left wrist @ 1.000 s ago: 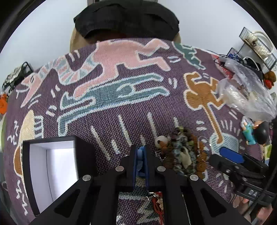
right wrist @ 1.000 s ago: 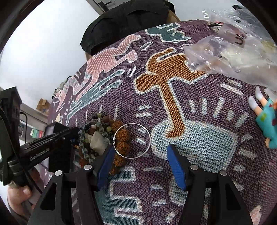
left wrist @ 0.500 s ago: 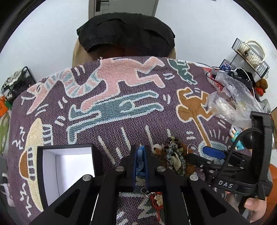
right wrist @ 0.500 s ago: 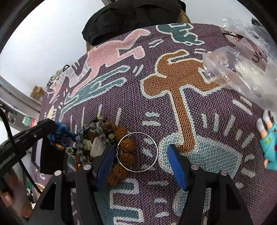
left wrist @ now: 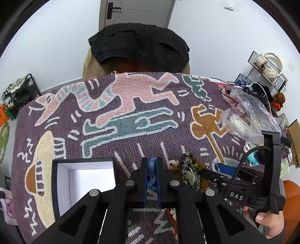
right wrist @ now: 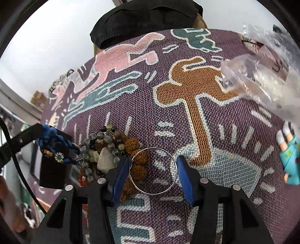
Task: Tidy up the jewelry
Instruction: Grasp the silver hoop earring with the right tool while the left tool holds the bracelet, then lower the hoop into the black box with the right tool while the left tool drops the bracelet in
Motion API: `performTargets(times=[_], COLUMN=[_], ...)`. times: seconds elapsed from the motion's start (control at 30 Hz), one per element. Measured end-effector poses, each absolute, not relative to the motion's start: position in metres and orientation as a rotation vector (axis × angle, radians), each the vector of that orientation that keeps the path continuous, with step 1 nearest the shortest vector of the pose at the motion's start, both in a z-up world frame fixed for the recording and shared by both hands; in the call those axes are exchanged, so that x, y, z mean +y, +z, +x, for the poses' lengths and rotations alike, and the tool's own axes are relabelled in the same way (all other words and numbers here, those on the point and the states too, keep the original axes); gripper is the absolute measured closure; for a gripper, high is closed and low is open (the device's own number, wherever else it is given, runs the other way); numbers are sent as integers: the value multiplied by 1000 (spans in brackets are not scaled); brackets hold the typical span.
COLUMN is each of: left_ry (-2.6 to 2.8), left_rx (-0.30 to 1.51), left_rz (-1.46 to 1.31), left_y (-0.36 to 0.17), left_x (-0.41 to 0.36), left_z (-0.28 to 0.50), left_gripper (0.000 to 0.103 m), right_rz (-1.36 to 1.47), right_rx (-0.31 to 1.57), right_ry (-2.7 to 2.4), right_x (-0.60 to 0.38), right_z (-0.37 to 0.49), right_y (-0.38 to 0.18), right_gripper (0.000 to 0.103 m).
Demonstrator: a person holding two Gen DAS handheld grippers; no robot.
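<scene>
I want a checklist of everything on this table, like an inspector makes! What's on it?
Surface: patterned woven rug covers the table.
Job's things: open box with white lining at left; bead pile; silver ring lies flat between the right jaws; blue bracelet held up off the rug.
Clutter: plastic bags; teal toy figure.
Grippers: left gripper shut on the bracelet; right gripper open around the ring.
Cables: black cable on the right gripper.
Surroundings: white wall, door, wire shelf, chair with black cloth.
</scene>
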State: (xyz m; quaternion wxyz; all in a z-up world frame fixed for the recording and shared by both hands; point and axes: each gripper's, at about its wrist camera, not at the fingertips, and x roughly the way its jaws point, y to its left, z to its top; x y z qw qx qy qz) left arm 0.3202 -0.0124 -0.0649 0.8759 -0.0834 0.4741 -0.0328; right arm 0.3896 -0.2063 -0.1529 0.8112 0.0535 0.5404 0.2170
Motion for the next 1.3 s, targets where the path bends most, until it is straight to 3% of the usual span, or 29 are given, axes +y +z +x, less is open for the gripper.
performTargets(times=[0.57, 1.3], left_ry=[-66, -113], left_rx=[855, 608], left_rz=[-191, -123], left_y=[-9, 110], left_x=[13, 15], left_z=[276, 213], left_gripper=[95, 95], right_rz=[186, 181], right_rx=[1011, 859], right_ry=[489, 554], right_x=[-214, -189], right_z=[339, 289], right_y=[-99, -33], right_gripper=[50, 50])
